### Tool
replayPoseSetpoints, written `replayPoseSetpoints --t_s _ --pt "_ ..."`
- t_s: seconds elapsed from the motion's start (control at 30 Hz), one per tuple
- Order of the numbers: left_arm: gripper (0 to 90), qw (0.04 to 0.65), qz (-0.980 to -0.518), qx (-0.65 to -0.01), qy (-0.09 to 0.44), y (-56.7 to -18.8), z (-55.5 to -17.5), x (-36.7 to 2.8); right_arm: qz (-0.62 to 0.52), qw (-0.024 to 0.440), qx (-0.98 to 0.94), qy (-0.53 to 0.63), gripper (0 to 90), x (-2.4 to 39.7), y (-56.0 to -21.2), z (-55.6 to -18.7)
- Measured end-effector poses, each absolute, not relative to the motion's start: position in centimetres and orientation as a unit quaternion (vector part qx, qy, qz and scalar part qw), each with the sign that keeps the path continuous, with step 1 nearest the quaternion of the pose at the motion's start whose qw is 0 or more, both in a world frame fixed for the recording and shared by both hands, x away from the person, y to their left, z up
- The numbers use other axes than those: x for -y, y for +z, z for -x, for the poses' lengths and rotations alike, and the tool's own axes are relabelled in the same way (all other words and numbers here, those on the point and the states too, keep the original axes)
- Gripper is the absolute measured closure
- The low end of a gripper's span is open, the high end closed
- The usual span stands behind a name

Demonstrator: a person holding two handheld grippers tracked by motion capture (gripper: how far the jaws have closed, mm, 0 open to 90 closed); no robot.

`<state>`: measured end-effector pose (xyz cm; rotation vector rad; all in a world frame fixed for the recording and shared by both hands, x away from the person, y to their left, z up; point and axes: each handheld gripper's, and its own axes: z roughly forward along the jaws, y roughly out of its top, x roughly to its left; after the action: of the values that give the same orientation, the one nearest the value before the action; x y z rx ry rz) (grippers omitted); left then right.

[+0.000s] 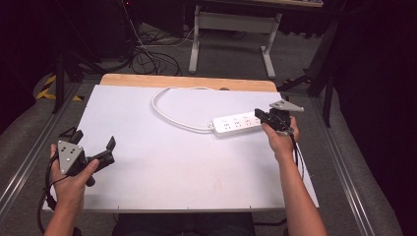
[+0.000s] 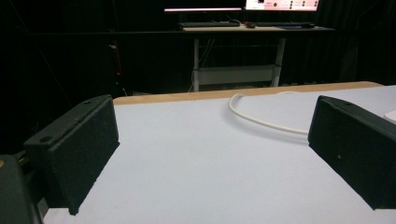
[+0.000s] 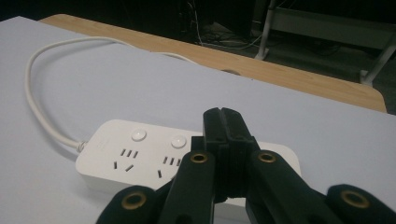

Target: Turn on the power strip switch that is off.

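Observation:
A white power strip (image 1: 237,124) lies flat on the white table (image 1: 187,167), right of the middle, sockets and round buttons facing up (image 3: 140,151). Its white cable (image 1: 167,114) loops away to the far left (image 3: 32,88) and curves over the table ahead of the left jaws (image 2: 261,122). My right gripper (image 1: 259,116) is at the strip's right end. Its jaws are pressed together with nothing between them, and the tips hover over the strip's top (image 3: 222,115). My left gripper (image 1: 93,139) is held low at the front left with its jaws wide apart over bare table (image 2: 212,123).
A wooden edge (image 1: 187,81) borders the table's far side. Behind it, a white-legged desk (image 1: 236,22) stands on the floor, with tangled cables (image 1: 147,56) to its left. Metal rails run along both sides of the table.

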<state>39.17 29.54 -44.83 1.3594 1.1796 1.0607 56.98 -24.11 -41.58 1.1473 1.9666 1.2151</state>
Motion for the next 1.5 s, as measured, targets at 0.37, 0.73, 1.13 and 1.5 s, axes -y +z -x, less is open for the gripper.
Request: replayPoseSetpoints --t_s 0.37,0.73,1.13,1.5 --pt "2.4 0.501 -0.563 -0.488 0.440 -44.9 -39.0 -29.7 -0.430 0.265 -0.750 0.427 90.0 23.2 -42.6 -59.3" --pt "2.5 0.501 -0.563 -0.487 0.440 -44.8 -39.0 -29.7 -0.441 0.255 -0.764 0.395 90.0 22.4 -44.7 -62.0" --pt "2.8 0.502 -0.565 -0.487 0.438 -44.9 -38.9 -29.7 -0.449 0.250 -0.769 0.380 90.0 22.1 -45.9 -63.0" --pt "2.7 0.504 -0.564 -0.487 0.438 -44.8 -38.9 -29.7 -0.449 0.248 -0.772 0.376 90.0 21.9 -46.3 -63.2"
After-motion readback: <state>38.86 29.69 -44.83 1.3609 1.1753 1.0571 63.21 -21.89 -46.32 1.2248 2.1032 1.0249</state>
